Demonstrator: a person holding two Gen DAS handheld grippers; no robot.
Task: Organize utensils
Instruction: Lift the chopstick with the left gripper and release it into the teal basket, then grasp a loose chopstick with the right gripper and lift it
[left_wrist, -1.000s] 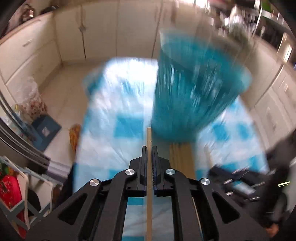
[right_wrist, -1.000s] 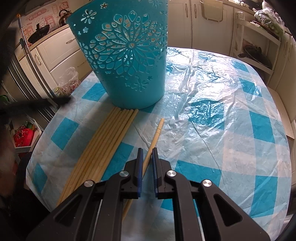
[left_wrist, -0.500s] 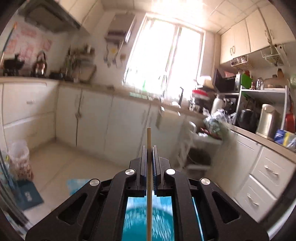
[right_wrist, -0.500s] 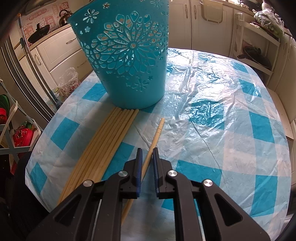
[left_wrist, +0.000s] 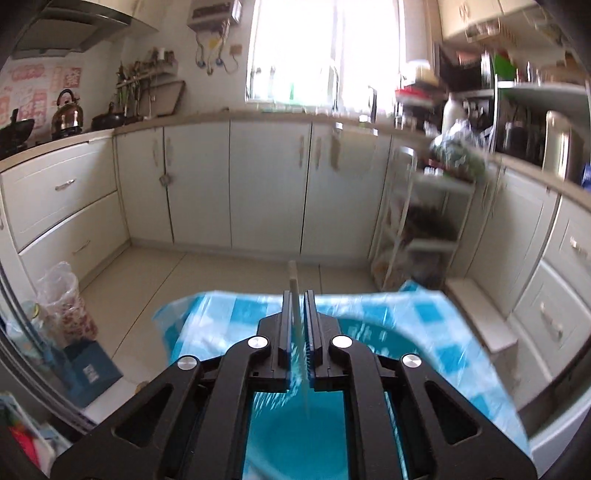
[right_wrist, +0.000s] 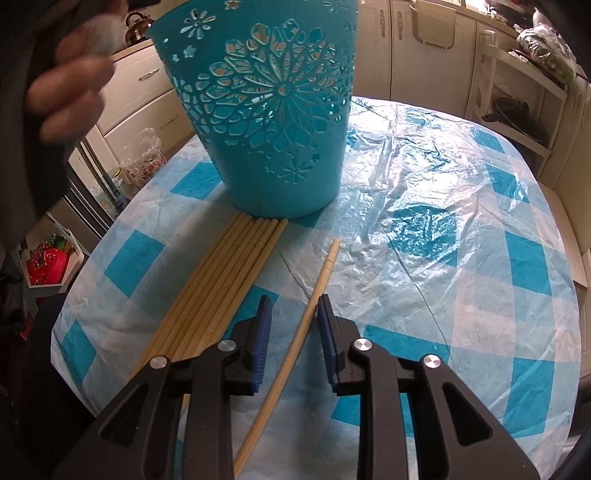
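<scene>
A teal cut-out basket (right_wrist: 273, 122) stands on the blue-checked table (right_wrist: 461, 258). Several wooden chopsticks (right_wrist: 221, 280) lie bundled in front of it. One single chopstick (right_wrist: 310, 306) lies between the fingers of my right gripper (right_wrist: 291, 317), which is open around it without touching. My left gripper (left_wrist: 295, 306) is slightly open above the basket's inside (left_wrist: 295, 424); a blurred chopstick (left_wrist: 295, 295) stands loose between its pads, its lower end in the basket.
A person's hand (right_wrist: 70, 88) is at the upper left beside the basket. Kitchen cabinets (left_wrist: 266, 184) and a white shelf rack (left_wrist: 417, 229) stand beyond the table. A plastic bag (left_wrist: 62, 299) sits on the floor at the left.
My right gripper has opened around the single chopstick. My left gripper has tilted down over the basket, its pads have parted, and the chopstick in it has slid lower.
</scene>
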